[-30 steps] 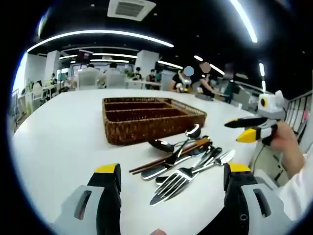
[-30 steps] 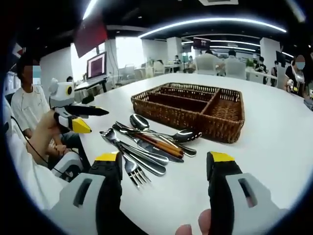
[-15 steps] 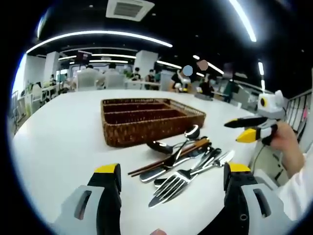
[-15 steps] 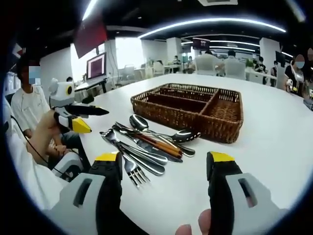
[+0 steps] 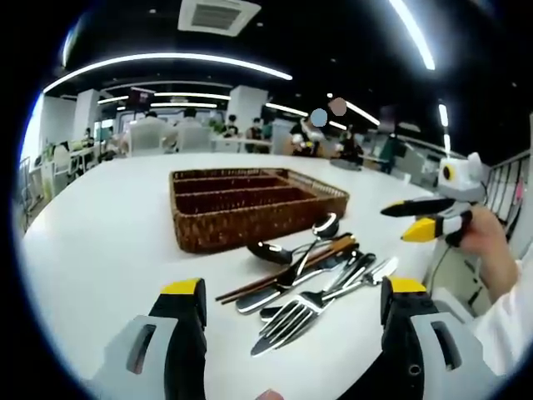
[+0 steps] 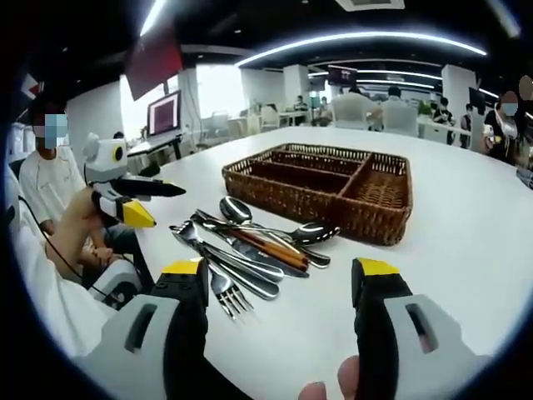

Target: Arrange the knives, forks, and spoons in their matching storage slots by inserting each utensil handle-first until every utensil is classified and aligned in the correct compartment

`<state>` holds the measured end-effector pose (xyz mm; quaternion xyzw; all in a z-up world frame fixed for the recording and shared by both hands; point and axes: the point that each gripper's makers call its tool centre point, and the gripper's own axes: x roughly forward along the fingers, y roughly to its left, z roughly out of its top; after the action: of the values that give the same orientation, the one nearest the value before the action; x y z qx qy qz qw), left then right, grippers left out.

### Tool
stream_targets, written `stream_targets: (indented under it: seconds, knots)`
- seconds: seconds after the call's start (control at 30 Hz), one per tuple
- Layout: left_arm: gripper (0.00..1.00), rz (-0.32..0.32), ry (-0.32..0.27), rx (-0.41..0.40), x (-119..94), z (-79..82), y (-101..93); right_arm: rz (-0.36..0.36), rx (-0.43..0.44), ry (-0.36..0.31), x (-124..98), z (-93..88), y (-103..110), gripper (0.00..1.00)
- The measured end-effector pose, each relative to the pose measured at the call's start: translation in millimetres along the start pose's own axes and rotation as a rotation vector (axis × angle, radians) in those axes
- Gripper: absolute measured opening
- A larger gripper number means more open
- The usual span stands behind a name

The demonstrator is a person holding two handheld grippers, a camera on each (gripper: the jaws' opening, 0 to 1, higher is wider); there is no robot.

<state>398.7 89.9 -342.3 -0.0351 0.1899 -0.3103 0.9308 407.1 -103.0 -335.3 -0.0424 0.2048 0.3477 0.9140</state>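
We see a brown wicker tray [image 6: 391,218] with several compartments standing on the white tabletop [image 6: 466,250], nothing visible in its slots. Just in front of it lies a loose heap of cutlery [image 6: 250,246]: steel spoons [image 5: 325,227], forks [image 5: 291,315], knives and wooden-handled pieces, crossed over one another, flat.
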Motion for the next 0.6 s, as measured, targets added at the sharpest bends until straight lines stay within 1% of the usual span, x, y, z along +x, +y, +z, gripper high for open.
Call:
stream_targets:
  seconds: [0.3, 0.6]
  knots:
    - [0.87, -0.006, 0.008, -0.002, 1.5, -3.7, -2.1, -0.003, 0.005, 0.0, 0.3, -1.3, -1.5, 0.72]
    - [0.86, -0.012, 0.01, -0.009, 2.2, -7.4, -2.2, 0.004, -0.004, 0.009, 5.8, -1.3, -1.1, 0.72]
